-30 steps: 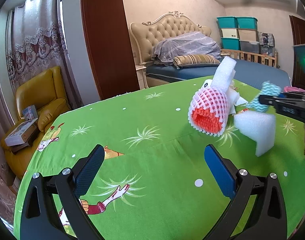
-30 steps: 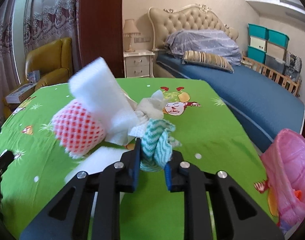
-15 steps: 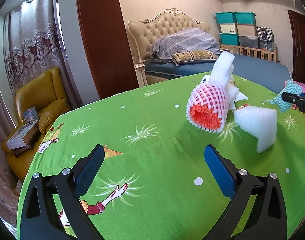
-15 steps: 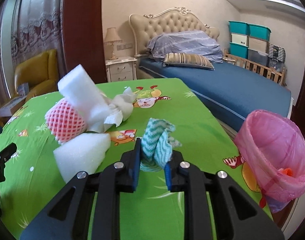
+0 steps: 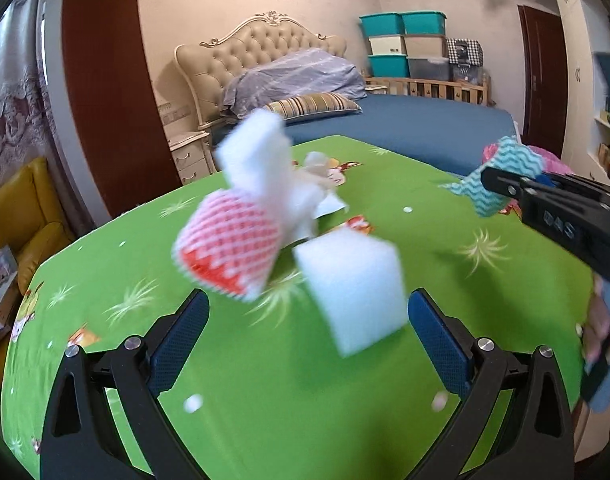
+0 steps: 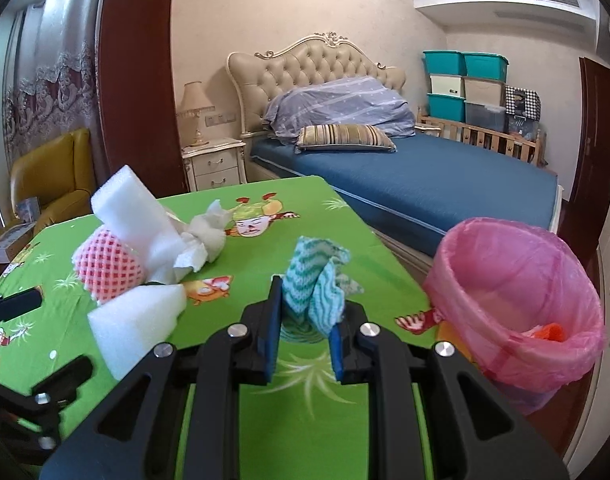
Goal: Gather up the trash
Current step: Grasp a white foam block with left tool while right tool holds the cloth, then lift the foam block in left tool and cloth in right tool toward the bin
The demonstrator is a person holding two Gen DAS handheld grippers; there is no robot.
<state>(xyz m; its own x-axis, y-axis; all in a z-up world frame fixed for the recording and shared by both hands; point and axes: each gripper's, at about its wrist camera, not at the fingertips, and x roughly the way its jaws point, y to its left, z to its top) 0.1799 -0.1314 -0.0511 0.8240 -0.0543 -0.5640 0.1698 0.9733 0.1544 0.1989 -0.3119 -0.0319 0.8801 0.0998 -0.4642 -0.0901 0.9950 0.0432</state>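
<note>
Carrying teal zigzag-patterned cloth (image 6: 319,280) clamped in right gripper (image 6: 305,334) toward pink-lined bin (image 6: 517,304) | left gripper (image 5: 305,336) spread apart before white foam block (image 5: 353,288)

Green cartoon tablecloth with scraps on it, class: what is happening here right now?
A person is clearing trash with two handheld grippers. The right gripper is shut on a crumpled teal-and-white zigzag cloth, beside the pink-lined waste bin at the table's edge. The left gripper is open, facing a white foam block. A red-and-white foam fruit net and crumpled white tissue lie on the table.
</note>
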